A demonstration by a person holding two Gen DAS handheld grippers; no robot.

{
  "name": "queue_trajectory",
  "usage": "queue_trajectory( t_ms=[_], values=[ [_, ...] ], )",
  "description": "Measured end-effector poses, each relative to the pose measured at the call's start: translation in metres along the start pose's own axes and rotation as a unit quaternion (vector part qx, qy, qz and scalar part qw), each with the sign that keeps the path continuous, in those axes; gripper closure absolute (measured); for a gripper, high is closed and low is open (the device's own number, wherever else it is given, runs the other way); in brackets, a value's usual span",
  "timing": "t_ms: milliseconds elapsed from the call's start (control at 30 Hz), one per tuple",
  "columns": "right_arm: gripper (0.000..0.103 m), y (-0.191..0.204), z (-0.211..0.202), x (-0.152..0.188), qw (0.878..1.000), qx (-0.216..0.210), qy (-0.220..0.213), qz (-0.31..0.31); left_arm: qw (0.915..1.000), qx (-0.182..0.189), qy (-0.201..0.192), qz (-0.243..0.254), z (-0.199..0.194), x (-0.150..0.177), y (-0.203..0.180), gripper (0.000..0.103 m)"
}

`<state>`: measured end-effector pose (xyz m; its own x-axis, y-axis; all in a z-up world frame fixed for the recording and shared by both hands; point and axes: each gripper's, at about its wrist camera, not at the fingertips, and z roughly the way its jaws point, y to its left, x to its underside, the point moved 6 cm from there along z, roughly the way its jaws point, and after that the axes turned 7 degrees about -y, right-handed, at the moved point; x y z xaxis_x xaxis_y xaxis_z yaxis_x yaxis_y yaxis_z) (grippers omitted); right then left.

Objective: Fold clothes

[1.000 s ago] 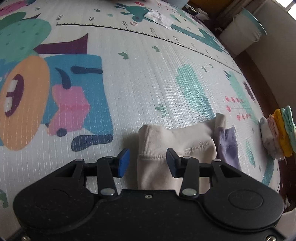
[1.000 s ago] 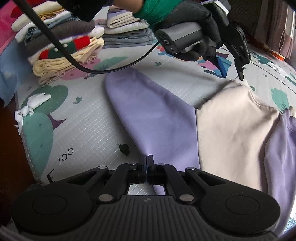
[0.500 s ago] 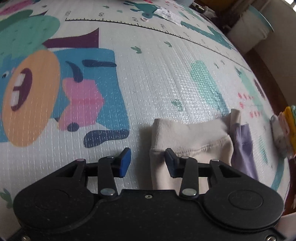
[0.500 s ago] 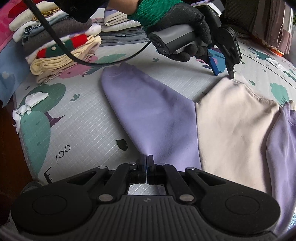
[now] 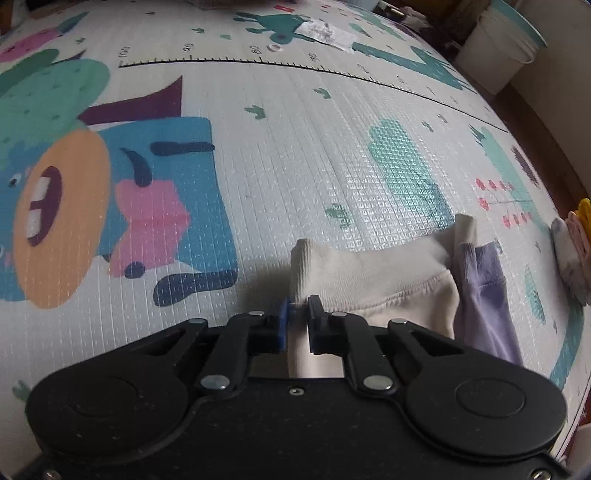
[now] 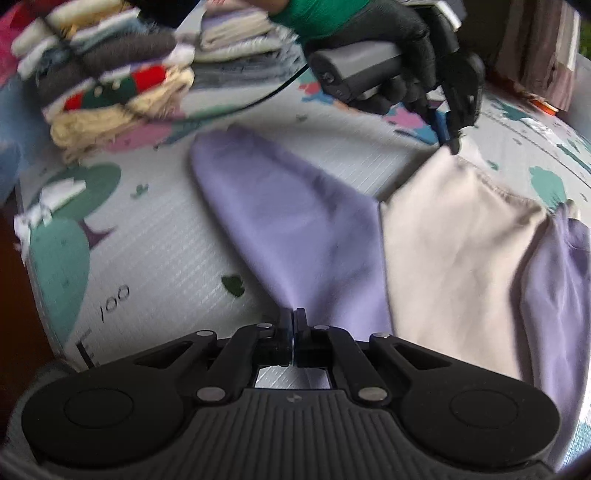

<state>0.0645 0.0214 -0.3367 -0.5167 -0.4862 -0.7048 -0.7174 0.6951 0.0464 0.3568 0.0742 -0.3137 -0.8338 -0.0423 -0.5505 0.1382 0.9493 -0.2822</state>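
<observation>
A purple and beige sweatshirt lies on the play mat (image 5: 295, 147). Its beige ribbed hem (image 5: 369, 273) sits just ahead of my left gripper (image 5: 297, 310), whose jaws are closing with the hem's left corner pinched between the blue pads. A purple cuff (image 5: 484, 280) lies to the hem's right. In the right wrist view the purple sleeve (image 6: 295, 221) tapers into my right gripper (image 6: 293, 321), which is shut on its edge. The beige panel (image 6: 450, 236) spreads to the right. A black-gloved hand holds the left gripper (image 6: 448, 136) at the panel's far corner.
Stacks of folded clothes (image 6: 110, 85) stand at the mat's far left, with another pile (image 6: 236, 40) behind. A white bucket (image 5: 498, 51) stands off the mat's far right corner. Small folded items (image 5: 572, 240) lie at the right edge. A crumpled paper (image 5: 325, 33) lies far off.
My left gripper's jaws went from wide apart to pinched on the beige hem's left corner, after sliding left along the hem. The right gripper stays shut on the purple fabric.
</observation>
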Motion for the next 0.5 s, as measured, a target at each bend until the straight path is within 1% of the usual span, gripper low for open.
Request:
queue_trajectory(
  t_ms=[100,200,333,500],
  values=[
    [0.101,-0.014,-0.013,-0.006,0.998,0.007,-0.023,0.052,0.9997,-0.023,-0.002,-0.006,-0.004,-0.004,-0.012,0.094],
    [0.101,-0.029,-0.025,-0.008,0.994,0.020,-0.041,0.103,0.9988,-0.047,0.000,-0.013,-0.010,-0.006,-0.023,0.094],
    [0.101,-0.052,-0.038,0.001,0.983,0.044,-0.050,0.173,0.9982,-0.060,0.006,-0.008,-0.012,-0.007,-0.040,0.094],
    [0.101,-0.067,-0.048,0.021,0.971,0.066,-0.048,0.226,0.9982,-0.059,0.013,0.000,-0.006,-0.007,-0.065,0.094]
  ],
)
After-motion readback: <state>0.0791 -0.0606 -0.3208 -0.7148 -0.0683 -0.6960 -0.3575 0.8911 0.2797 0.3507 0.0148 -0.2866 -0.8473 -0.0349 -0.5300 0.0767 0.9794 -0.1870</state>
